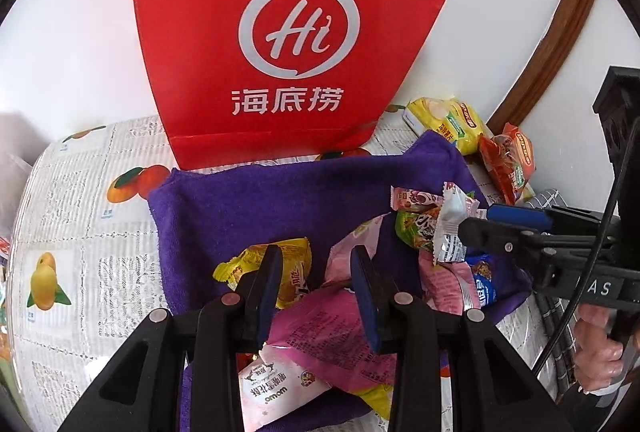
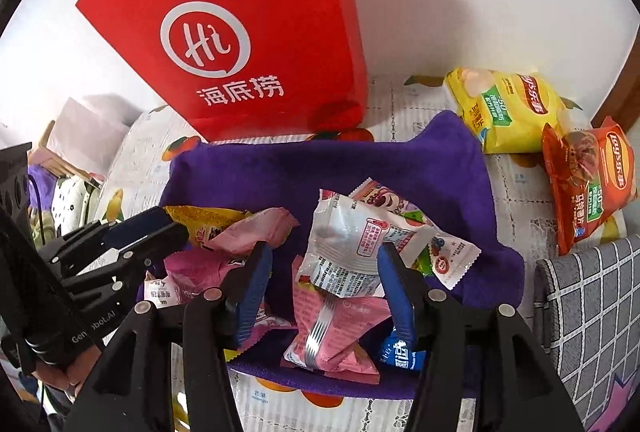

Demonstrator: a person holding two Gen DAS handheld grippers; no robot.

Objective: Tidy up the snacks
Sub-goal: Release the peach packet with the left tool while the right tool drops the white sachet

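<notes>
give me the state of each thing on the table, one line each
red paper bag: standing upright behind the cloth
purple cloth: spread flat, snacks piled on it
yellow chip bag: sealed, lying off the cloth
orange chip bag: sealed, lying beside the yellow one
white packet: on top of the pile, between the right gripper's pads
left gripper: jaws narrow, over a pink packet
right gripper: jaws apart, not gripping

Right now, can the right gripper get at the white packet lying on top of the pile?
Probably yes. The white packet lies on top of the pile, nothing over it, and the right gripper hangs just above with jaws apart, not pressing it. The left gripper sits off to the side.
</notes>
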